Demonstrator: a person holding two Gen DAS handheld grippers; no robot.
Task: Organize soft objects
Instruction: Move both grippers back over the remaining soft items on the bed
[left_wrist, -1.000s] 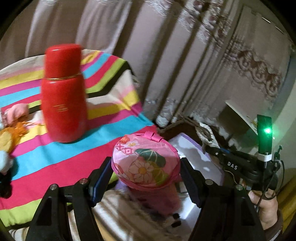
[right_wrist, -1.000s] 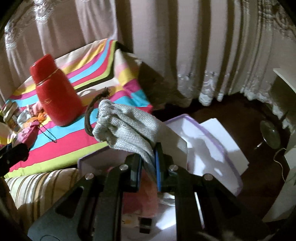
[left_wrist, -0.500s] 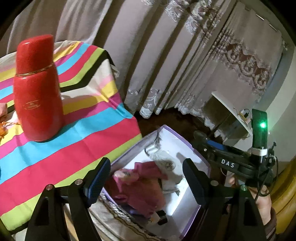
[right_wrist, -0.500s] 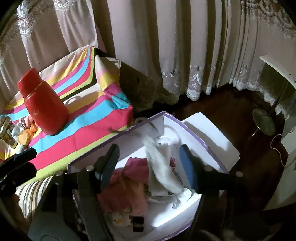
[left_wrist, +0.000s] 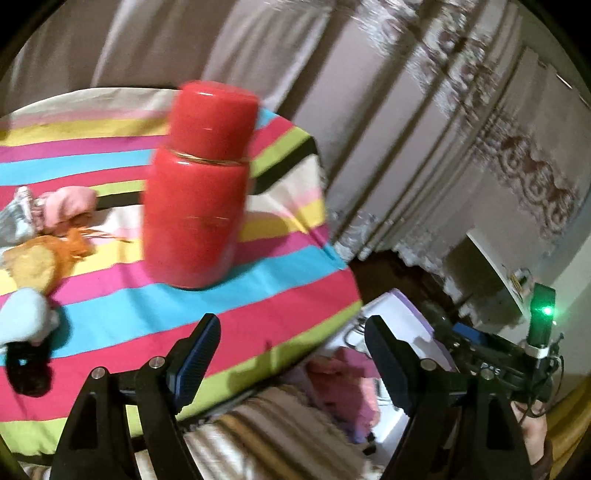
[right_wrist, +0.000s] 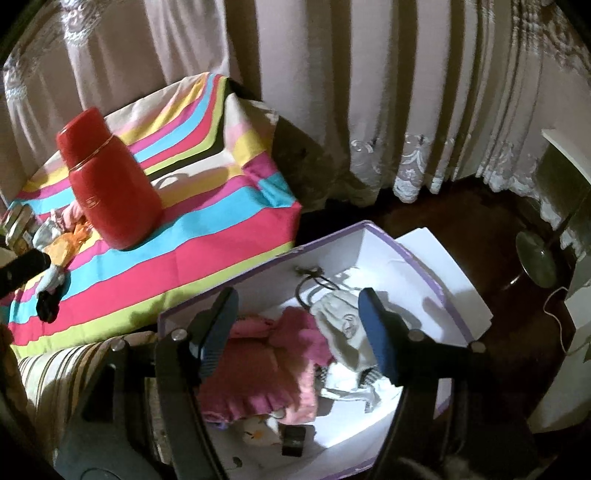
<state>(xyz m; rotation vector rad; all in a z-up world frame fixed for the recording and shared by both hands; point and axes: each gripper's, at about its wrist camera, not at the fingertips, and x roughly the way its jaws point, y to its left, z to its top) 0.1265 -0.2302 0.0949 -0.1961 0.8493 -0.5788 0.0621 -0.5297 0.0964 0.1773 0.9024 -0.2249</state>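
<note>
pouch (right_wrist: 338, 321) in box (right_wrist: 424, 258), flask (right_wrist: 110, 188) on cloth (right_wrist: 207, 236)

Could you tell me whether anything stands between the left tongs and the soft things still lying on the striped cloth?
Nothing visible blocks them. The left tongs are open and empty over the striped cloth, and the soft pieces lie off to their left across bare cloth. The red flask stands further back, to the right of that line.

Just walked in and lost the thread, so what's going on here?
A person with a gripper in each hand is sorting soft things into a white box beside the striped table. Both the left gripper and the right gripper are open and empty. A grey pouch and pink items lie in the box. More soft toys wait on the table near a red flask.
</note>
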